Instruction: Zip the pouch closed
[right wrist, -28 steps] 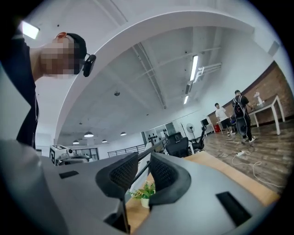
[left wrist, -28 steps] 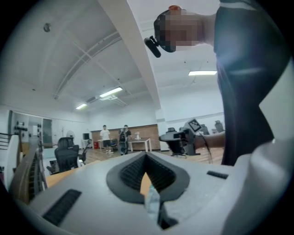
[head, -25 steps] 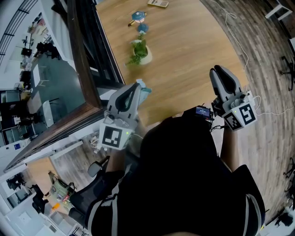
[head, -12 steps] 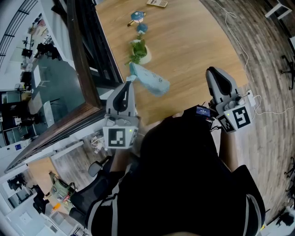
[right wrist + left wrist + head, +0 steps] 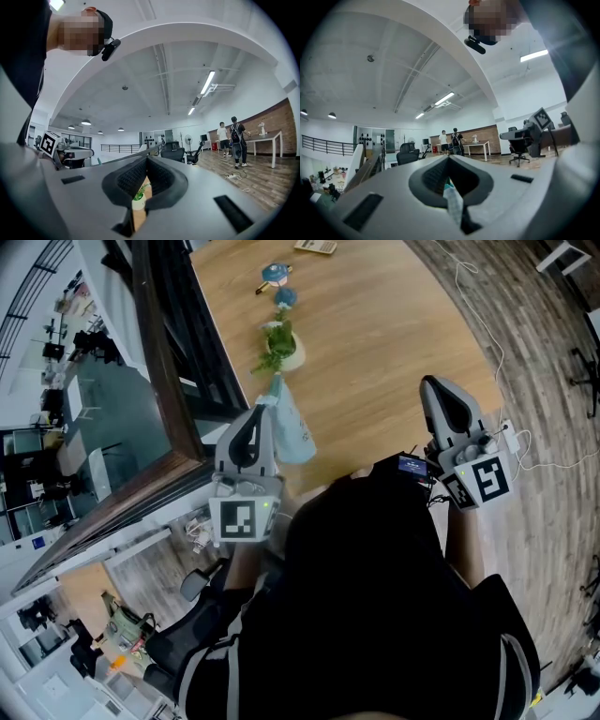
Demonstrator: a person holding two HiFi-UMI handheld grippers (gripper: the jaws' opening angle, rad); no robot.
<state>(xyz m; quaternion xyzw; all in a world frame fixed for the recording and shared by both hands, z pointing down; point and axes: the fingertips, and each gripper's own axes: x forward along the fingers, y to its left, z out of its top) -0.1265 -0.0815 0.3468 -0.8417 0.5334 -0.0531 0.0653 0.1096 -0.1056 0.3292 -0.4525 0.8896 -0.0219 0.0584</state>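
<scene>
The wooden desk (image 5: pixel 375 343) fills the upper middle of the head view, with a dark window frame along its left edge and plank floor to its right. The person's dark-clothed body covers the lower middle, with one gripper on each side.

The left gripper (image 5: pixel 266 409) is clenched on the pouch (image 5: pixel 289 427), a light blue soft bag that sticks out from the gripper's tip above the near left part of the desk, just this side of the plant (image 5: pixel 279 345). In the left gripper view, a pale strip of the pouch (image 5: pixel 453 204) is pinched in the closed jaws of the left gripper (image 5: pixel 449 158). Whether its zip is open or closed cannot be told.

The right gripper (image 5: pixel 434 383) is over the desk's right side, well apart from the pouch, clenched on nothing. In its own view the right gripper (image 5: pixel 146 159) has its jaws together at the tip, and the potted plant (image 5: pixel 139 194) shows through the slit below.

Beyond the plant lie two small blue things (image 5: pixel 278 275).
</scene>
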